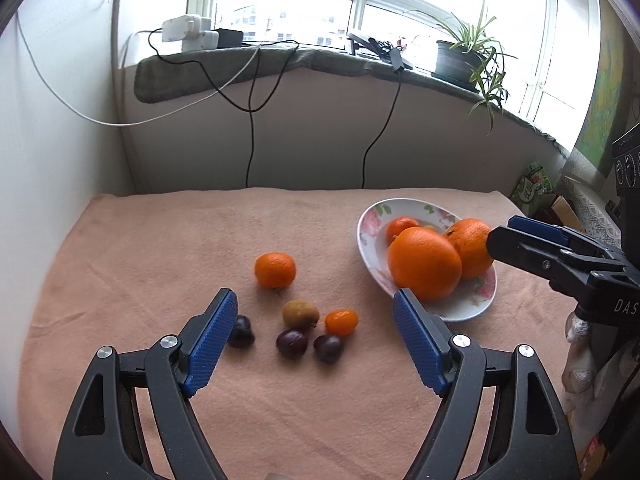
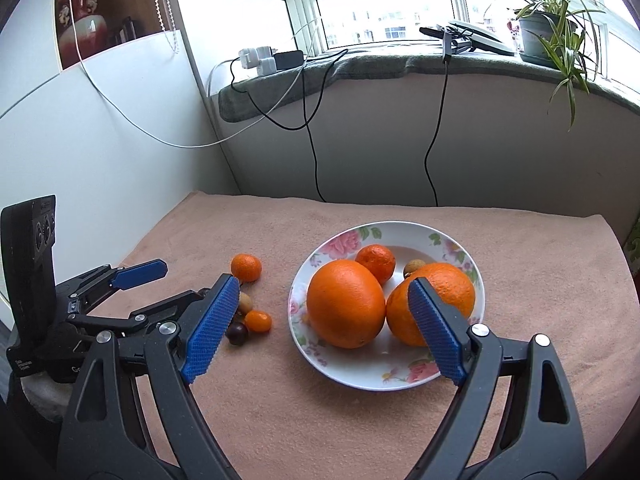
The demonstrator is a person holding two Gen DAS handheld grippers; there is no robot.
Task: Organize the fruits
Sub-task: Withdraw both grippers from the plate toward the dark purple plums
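A floral plate (image 1: 370, 236) (image 2: 464, 256) holds two big oranges (image 1: 424, 264) (image 2: 346, 304), a small mandarin (image 2: 375, 262) and a small brown fruit (image 2: 414, 267). On the pink cloth lie a mandarin (image 1: 275, 270) (image 2: 246, 267), a kiwi (image 1: 300, 314), a kumquat (image 1: 341, 322) (image 2: 258, 321) and three dark plums (image 1: 292, 343). My left gripper (image 1: 316, 320) is open above the loose fruit, holding nothing. My right gripper (image 2: 324, 308) is open over the plate, empty; it also shows in the left wrist view (image 1: 520, 236).
The pink cloth (image 1: 160, 248) covers the table, which ends at a white wall on the left and a low wall behind. Cables hang from the windowsill (image 1: 248, 64). A potted plant (image 1: 460, 56) stands at the right of the sill.
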